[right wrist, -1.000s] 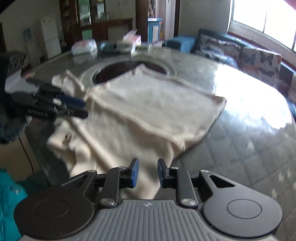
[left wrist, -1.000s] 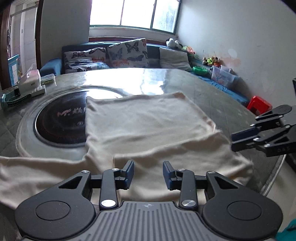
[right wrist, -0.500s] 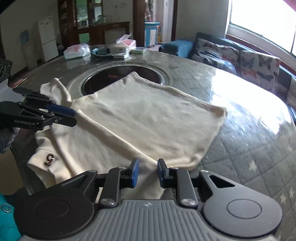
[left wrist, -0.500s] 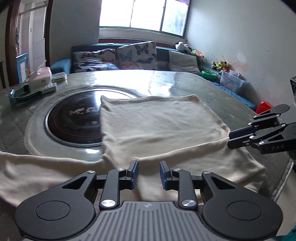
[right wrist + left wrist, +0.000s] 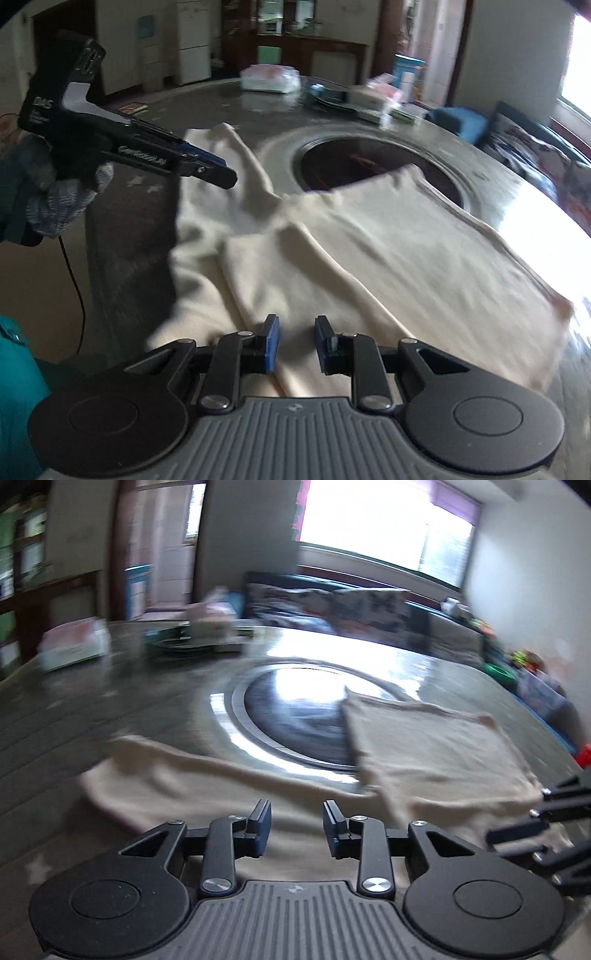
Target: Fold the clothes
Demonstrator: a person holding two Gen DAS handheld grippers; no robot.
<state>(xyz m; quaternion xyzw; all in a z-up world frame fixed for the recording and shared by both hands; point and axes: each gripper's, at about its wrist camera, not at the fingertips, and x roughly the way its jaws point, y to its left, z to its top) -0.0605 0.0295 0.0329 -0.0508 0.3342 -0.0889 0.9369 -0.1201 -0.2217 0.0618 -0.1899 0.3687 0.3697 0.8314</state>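
Sleeve (image 5: 159, 775) stretched along the desk's near edge, nearest left tongs (image 5: 297, 825); both tongs gaped apart, gripping nothing; right tongs (image 5: 295, 345) over shirt body (image 5: 388, 243)

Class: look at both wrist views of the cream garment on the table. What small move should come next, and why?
Probably lower the left hand-held gripper onto the spread sleeve and close on it. The garment has one side already folded in, this sleeve still lies out flat, and both hand-held grippers, right included, are open and empty.
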